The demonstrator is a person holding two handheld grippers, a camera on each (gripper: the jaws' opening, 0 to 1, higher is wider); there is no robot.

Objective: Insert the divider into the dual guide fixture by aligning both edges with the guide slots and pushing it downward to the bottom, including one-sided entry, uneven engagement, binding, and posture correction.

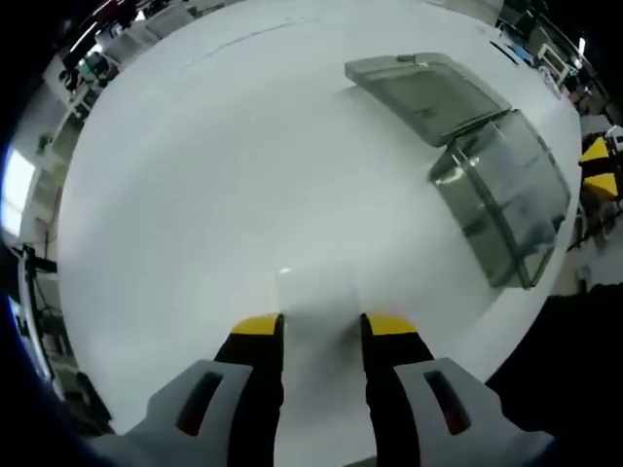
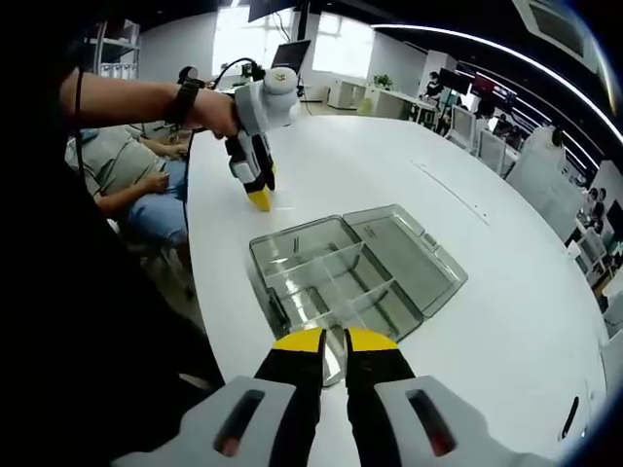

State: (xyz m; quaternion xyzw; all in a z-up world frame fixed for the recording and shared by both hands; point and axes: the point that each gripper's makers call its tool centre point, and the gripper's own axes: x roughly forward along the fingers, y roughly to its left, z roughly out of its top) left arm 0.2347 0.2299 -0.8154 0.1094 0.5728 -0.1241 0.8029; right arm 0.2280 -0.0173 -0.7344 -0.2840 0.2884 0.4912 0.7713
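The clear plastic box [image 2: 341, 277], the guide fixture, lies open on the white table [image 2: 506, 292] with its lid [image 2: 414, 255] folded flat and clear dividers inside. In the left gripper view the box [image 1: 506, 199] and its lid [image 1: 428, 92] sit at the upper right, well away from the jaws. My left gripper [image 1: 322, 325] is shut on a pale, translucent divider [image 1: 313, 297] just above the table. The right gripper view shows that left gripper [image 2: 261, 199] pointing down at the table beyond the box. My right gripper [image 2: 335, 341] is nearly shut on the box's near wall.
A seated person [image 2: 127, 165] is beside the table at the left, and a hand with a wristband [image 2: 200, 102] holds the left gripper. Desks, chairs and monitors [image 2: 438, 88] stand beyond the table. The table edge [image 2: 209, 321] runs close to the box's left side.
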